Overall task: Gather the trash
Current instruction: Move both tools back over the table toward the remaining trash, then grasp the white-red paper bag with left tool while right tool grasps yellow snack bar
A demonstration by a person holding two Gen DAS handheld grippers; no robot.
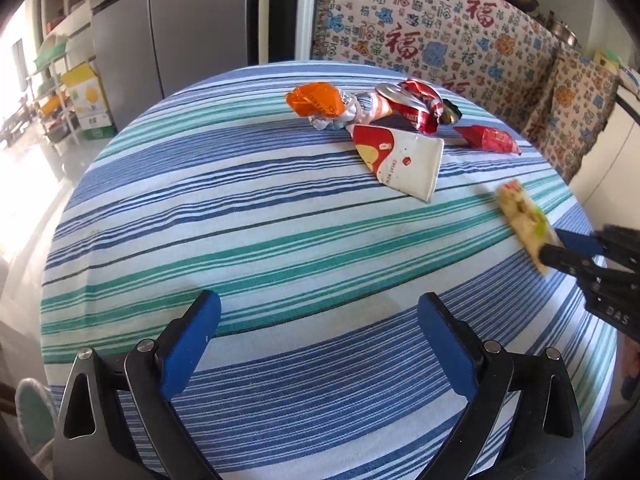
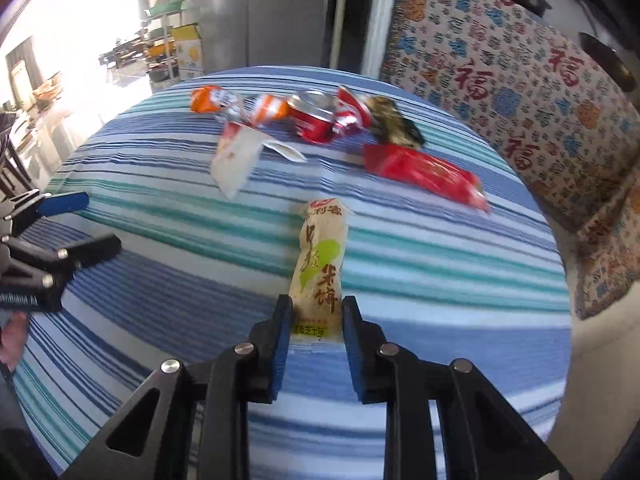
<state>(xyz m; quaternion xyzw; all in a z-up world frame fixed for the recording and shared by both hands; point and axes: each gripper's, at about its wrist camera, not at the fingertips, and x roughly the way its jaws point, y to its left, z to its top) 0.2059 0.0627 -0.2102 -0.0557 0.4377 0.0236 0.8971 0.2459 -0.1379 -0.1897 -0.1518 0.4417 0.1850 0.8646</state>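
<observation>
Trash lies on a round table with a striped cloth (image 1: 280, 216). My right gripper (image 2: 316, 312) is shut on the near end of a long beige snack wrapper (image 2: 322, 256); the wrapper (image 1: 520, 220) and the gripper (image 1: 560, 248) also show in the left wrist view. My left gripper (image 1: 320, 312) is open and empty over the near side of the table; it shows at the left of the right wrist view (image 2: 92, 220). At the far side lie an orange wrapper (image 1: 320, 100), a crushed red can (image 1: 412, 104), a red-and-white packet (image 1: 404, 160) and a red wrapper (image 1: 488, 138).
A patterned cloth with red characters (image 1: 440, 40) hangs behind the table on the right. A grey fridge (image 1: 168, 28) stands behind on the left, with shelves and boxes (image 1: 84, 96) beside it. A dark wrapper (image 2: 394, 120) lies behind the can.
</observation>
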